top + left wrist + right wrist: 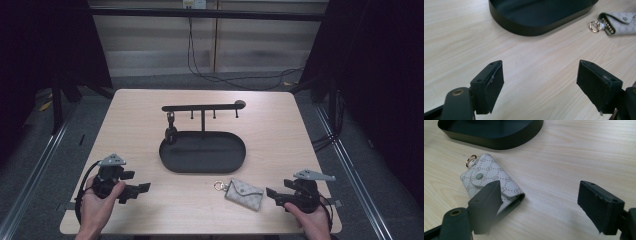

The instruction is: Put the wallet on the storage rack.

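Jaws spread apart and empty on both grippers, resting near the table's (pixel 150 115) near corners.

The left gripper (pixel 142 189) sits at the near left in the person's left hand (pixel 95 202), its jaws pointing right over bare wood; the right gripper (pixel 270 193), in the right hand (pixel 312 220), points left at a patterned key pouch (pixel 243 193) with a gold ring (pixel 218 186), lying flat just beside it. Beyond the pouch, at the table's middle, stands a black oval tray (pixel 170 160) with a hook rack (pixel 202 107) above it.
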Tool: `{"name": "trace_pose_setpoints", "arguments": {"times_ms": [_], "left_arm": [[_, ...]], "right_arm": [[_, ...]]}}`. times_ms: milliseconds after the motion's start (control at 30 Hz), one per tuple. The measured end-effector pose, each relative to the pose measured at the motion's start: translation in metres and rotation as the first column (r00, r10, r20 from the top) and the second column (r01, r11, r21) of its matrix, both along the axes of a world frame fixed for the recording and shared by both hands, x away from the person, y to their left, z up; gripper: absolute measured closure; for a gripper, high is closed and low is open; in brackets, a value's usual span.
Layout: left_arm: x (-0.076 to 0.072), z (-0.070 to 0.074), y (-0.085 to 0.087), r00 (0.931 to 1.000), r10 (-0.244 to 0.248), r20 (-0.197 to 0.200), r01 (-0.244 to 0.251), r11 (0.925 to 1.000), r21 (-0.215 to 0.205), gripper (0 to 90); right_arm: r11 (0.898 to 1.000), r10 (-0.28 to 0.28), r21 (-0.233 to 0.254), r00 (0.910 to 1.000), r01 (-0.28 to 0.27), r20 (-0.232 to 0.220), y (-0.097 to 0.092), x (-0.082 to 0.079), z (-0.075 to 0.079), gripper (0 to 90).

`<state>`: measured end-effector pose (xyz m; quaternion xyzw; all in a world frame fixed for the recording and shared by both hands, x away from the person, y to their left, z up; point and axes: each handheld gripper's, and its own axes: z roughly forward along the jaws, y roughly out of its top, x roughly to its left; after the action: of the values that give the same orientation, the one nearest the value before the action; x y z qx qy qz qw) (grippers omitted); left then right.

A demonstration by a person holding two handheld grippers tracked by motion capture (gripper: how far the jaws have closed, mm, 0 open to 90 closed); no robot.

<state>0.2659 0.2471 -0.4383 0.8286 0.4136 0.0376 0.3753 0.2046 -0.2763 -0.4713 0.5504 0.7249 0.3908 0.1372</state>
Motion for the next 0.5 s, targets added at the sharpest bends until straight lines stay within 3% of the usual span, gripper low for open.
{"name": "trace_pose_setpoints", "arguments": {"times_ms": [67, 100, 233, 400, 500], "left_arm": [[-0.005, -0.005, 0.001, 1.0000, 0.008, -0.005, -0.008, 1.0000, -0.005, 21.6], [-0.007, -0.007, 0.001, 0.9999, 0.008, -0.011, -0.008, 0.9998, 0.015, 21.6], [-0.015, -0.013, 0.002, 0.9997, 0.011, 0.024, -0.011, 0.9992, 0.039, 21.6], [-0.028, -0.015, 0.003, 0.9982, -0.033, 0.050, 0.033, 0.9995, 0.002, 21.6], [-0.029, -0.017, 0.008, 0.9969, -0.070, 0.036, 0.072, 0.9959, -0.055, 21.0]], "right_arm": [[1.000, 0.008, -0.007, 0.9999, -0.008, -0.007, 0.001, 0.001, 0.000, 19.0], [1.000, 0.016, -0.009, 0.9998, -0.016, -0.015, 0.001, 0.002, 0.000, 19.0], [0.999, 0.050, -0.010, 0.9980, -0.050, -0.038, 0.004, 0.008, 0.001, 19.0], [0.997, 0.072, -0.021, 0.9969, -0.073, -0.031, 0.008, 0.010, 0.010, 18.8], [0.996, 0.090, -0.018, 0.9950, -0.091, -0.042, 0.010, 0.011, 0.018, 18.5]]}}
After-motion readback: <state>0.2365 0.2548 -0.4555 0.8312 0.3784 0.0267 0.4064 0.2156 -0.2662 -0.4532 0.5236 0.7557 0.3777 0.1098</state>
